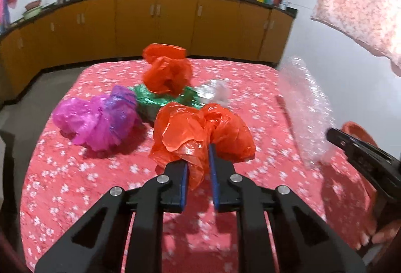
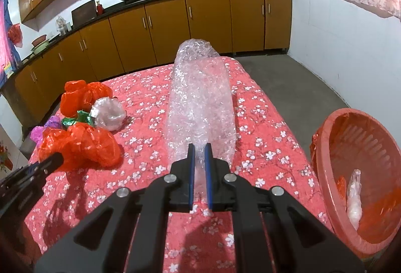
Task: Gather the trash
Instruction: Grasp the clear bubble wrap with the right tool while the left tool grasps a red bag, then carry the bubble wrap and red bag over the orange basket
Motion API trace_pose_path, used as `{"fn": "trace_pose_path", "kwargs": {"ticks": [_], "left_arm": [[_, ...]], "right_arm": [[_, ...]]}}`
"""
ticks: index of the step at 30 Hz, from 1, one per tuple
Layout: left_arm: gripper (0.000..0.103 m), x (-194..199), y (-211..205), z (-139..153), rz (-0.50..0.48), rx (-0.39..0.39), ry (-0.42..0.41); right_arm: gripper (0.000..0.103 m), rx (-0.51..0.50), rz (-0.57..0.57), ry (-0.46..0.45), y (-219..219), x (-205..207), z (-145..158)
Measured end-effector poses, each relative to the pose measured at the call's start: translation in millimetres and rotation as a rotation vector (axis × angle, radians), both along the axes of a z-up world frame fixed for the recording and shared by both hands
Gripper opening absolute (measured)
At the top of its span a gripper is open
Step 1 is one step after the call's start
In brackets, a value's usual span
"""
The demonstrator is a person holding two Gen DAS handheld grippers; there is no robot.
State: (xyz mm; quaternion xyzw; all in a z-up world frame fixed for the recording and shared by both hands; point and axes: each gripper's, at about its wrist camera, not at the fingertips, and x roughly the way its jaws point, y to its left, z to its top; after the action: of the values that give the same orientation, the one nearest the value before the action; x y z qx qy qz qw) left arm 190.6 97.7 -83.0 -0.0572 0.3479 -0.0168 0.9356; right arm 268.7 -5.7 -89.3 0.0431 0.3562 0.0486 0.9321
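Bags number two red, one purple; left fingers [image 1: 198,162] pinch a red bag [image 1: 200,132], right fingers [image 2: 199,155] pinch bubble wrap [image 2: 200,97].

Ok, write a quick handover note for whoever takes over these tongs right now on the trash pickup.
Left tongs: closed on the near red plastic bag, which still sits on the table.
Right tongs: shut on the bubble wrap roll, held up next to the red basket.
Done: one clear wad already lies in the basket.
Left: drop the roll and the red bag in, then fetch the far red bag, purple bag, green wrapper and clear bag from the floral cloth.
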Motion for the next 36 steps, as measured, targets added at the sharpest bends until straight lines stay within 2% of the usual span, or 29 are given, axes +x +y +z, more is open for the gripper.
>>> {"fn": "trace_pose_path", "kwargs": {"ticks": [1,3,5,8,11,19,20,22,24,27,30,36], "left_arm": [[0.02,-2.8,-1.3,0.7,-0.002,-0.001,-0.003],[0.055,-5.7,-0.7,2.8,0.015,0.001,-0.013],[0.064,-5.9,3.4,6.2,0.05,0.005,-0.034],[0.065,3.1,9.0,8.7,0.075,-0.001,-0.024],[0.071,14.2,7.2,9.7,0.085,0.017,-0.023],[0.071,41.9,-7.7,5.6,0.084,0.041,0.007],[0.07,44.2,-9.5,6.5,0.084,0.048,0.004],[0.06,46.7,-13.5,7.2,0.078,0.057,-0.005],[0.037,48.3,-16.3,7.1,0.074,0.063,-0.001],[0.025,46.2,-17.7,7.1,0.07,0.065,0.0],[0.017,40.5,-18.9,7.9,0.063,0.071,-0.005],[0.014,23.2,-21.2,19.3,0.066,0.074,-0.034]], "right_arm": [[0.009,0.002,-0.003,0.0,-1.4,-0.3,0.3],[0.009,0.006,-0.006,0.0,-2.7,-0.4,0.8],[0.009,0.008,-0.009,-0.001,-4.8,-0.7,1.5],[0.009,0.012,-0.012,0.0,-7.0,-0.7,1.5],[0.009,0.018,-0.015,0.003,-9.4,-0.9,0.8],[0.009,0.014,-0.013,0.005,-15.4,-3.4,0.3],[0.009,0.013,-0.014,0.006,-16.7,-3.6,0.2],[0.009,0.013,-0.016,0.008,-18.4,-4.6,-0.1],[0.009,0.012,-0.018,0.008,-21.0,-6.1,-0.4],[0.009,0.012,-0.018,0.008,-22.1,-7.6,-0.6],[0.009,0.013,-0.015,0.004,-23.7,-11.0,0.6],[0.008,0.019,-0.009,-0.011,-25.6,-22.7,9.4]]}}
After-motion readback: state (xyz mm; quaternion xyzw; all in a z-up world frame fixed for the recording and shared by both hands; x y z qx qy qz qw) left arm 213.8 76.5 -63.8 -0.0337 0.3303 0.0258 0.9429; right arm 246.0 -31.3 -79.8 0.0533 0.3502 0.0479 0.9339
